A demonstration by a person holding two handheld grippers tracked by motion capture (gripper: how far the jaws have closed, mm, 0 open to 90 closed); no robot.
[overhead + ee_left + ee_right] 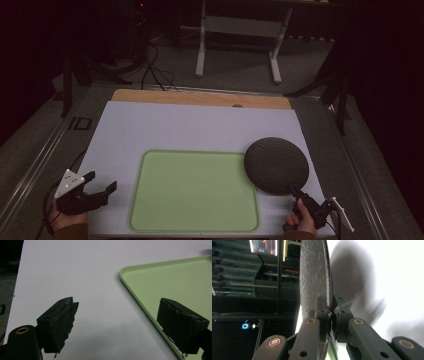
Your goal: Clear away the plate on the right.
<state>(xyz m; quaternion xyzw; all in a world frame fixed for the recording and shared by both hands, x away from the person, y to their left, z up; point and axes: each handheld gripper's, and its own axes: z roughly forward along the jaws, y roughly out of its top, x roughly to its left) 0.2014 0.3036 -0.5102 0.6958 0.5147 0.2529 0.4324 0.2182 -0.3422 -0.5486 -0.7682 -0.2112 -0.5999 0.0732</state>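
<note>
The right gripper (295, 189) is clamping the near rim of the dark round plate (276, 165), its jaws pinched together on that thin edge, and in the right gripper view the plate (313, 277) is standing on edge between the two jaws, so the wrist is evidently rolled to match the rim. The plate is sitting at the right of the white mat (190, 125), with its left edge overlapping the far right corner of the green tray (195, 191) (whether it is resting on the tray's rim or hanging just above it, the high view is not settling). The relation that is mattering here is simple: the open bed of the tray is lying to the left and slightly nearer than the plate, while the grip is on the plate's near right side, so any carry onto the tray is looking like a leftward sweep with the disc leading and the hand trailing. The disc has no long axis to line up, only its flat face to keep level. The left gripper (97, 187) is hovering just off the tray's left edge with its jaws standing wide apart and nothing between them, and its own view is looking across the mat at the tray's corner (125, 271). It is the farther tool from the plate, the right being the only one in contact.
</note>
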